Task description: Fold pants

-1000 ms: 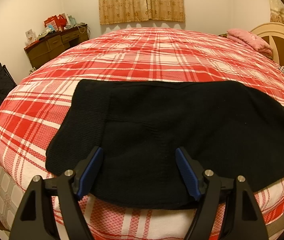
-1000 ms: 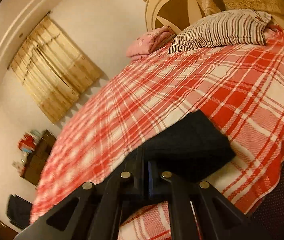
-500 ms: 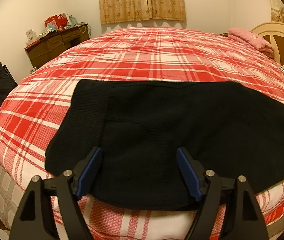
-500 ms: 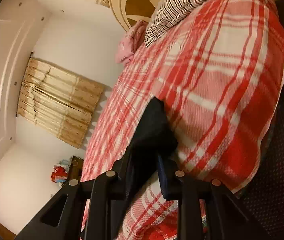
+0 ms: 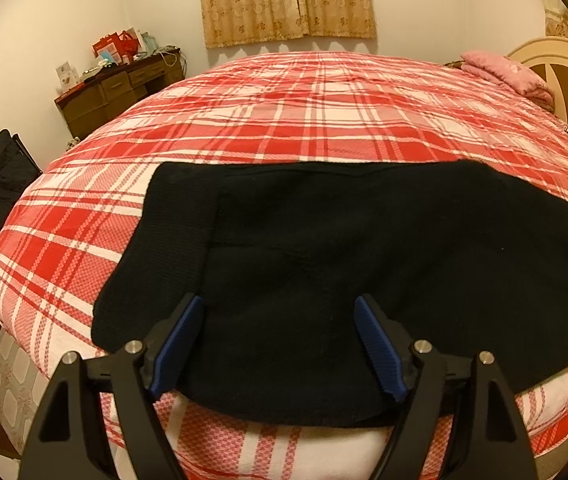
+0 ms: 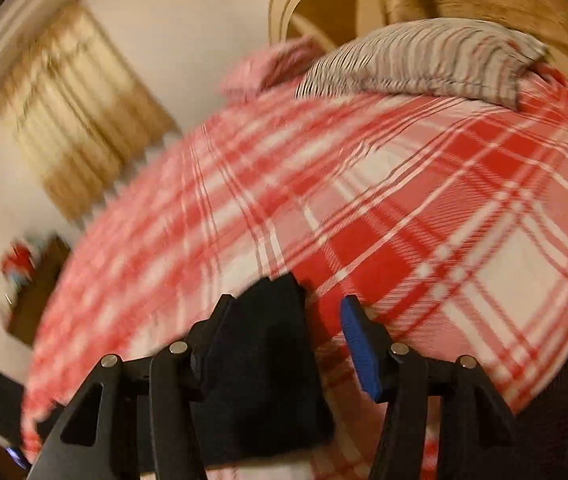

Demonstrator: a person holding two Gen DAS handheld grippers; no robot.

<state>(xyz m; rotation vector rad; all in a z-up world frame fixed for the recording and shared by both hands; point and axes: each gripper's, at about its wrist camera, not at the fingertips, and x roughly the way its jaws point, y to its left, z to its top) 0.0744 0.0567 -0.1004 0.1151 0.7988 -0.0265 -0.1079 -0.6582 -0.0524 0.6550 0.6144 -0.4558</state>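
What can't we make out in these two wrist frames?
- Right wrist view: motion blur smears the curtain and dresser.
- Right wrist view: pants hide the right tool's left pad.
- Left wrist view: pants run off the right edge; the left tool covers their near hem.

Left gripper [image 5: 278, 342]: two black plastic fingers on open triangular frames, each finger lined on its inner face with a ribbed blue pad [image 5: 376, 346]; round silver screws sit at the pivots. Right gripper [image 6: 288, 336]: same black frames and silver screws, one blue pad [image 6: 358, 350] visible.
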